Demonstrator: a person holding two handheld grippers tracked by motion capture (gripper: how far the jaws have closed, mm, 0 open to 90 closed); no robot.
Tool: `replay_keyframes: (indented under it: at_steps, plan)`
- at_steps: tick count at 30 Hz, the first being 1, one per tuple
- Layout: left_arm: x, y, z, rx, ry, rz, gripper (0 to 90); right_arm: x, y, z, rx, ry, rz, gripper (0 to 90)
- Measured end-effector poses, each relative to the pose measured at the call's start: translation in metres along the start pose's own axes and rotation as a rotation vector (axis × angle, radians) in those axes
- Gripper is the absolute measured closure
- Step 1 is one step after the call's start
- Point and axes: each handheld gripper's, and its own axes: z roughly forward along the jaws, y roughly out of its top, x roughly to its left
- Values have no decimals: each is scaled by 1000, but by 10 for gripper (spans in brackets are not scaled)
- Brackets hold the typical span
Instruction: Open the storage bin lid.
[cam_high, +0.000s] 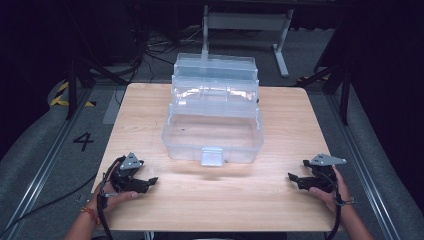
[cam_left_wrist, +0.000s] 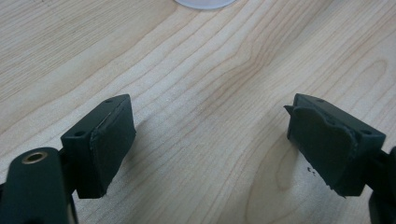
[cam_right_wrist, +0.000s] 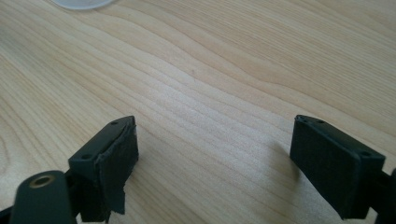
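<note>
A clear plastic box (cam_high: 212, 132) stands in the middle of the wooden table (cam_high: 280, 200), with its lid open and its tiers folded back, away from me. Its front latch (cam_high: 211, 156) points toward my side. The box is between my two grippers and farther from me than both; neither gripper touches it.

My left gripper (cam_high: 150, 181) is at the near left part of the table, well apart from the front left corner of the box. I hold it in my left hand (cam_high: 112, 195), low over the wood, and its tip points to the right, toward the middle of the table. In the left gripper view its jaws stand wide apart with only bare wood between the pads (cam_left_wrist: 109, 149), and a small piece of the pale box edge (cam_left_wrist: 203, 3) shows at the top.

My right gripper (cam_high: 293, 177) is at the near right part of the table, also well apart from the box. My right hand (cam_high: 332, 192) holds it low, and its tip points to the left, toward the other gripper. In the right gripper view its jaws are wide apart with nothing between them, and a pale piece of the box (cam_right_wrist: 81, 3) shows at the top left.

Both forearms come in from the near edge of the table, one at each side.
</note>
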Motion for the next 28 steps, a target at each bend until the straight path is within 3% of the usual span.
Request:
replay_keyframes:
  at_steps: [2, 28]
  plan:
    - [0, 0, 0, 0, 0, 0, 156, -1, 0, 0, 5, 6, 17, 155]
    - [0, 0, 0, 1, 1, 3, 152, -1, 0, 1, 7, 6, 17, 154]
